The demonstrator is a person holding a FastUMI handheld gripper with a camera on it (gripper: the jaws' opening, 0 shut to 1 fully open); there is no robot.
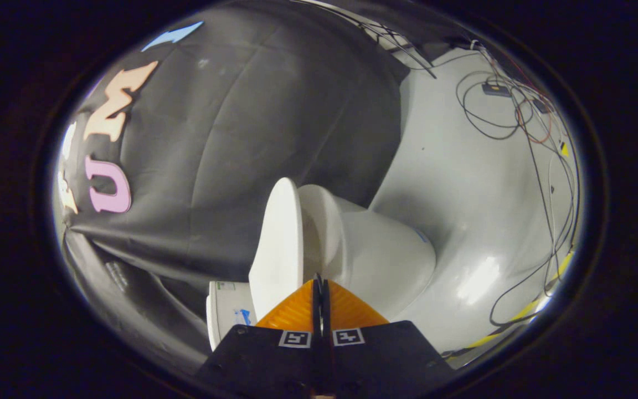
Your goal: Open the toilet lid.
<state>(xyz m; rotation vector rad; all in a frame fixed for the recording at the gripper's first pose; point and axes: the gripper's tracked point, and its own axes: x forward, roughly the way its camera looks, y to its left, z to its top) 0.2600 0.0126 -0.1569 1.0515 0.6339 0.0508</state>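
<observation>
Standing raised on edge against the black cloth wall [230, 138], the toilet lid [277, 244] is seen just ahead of the tool [319, 284], with the white toilet bowl [385, 260] beside it and slightly beyond. The tool's two fingers are pressed together with nothing gripped between them. Loose cables [524, 116] are spread over the grey floor [463, 183] beyond the toilet.
</observation>
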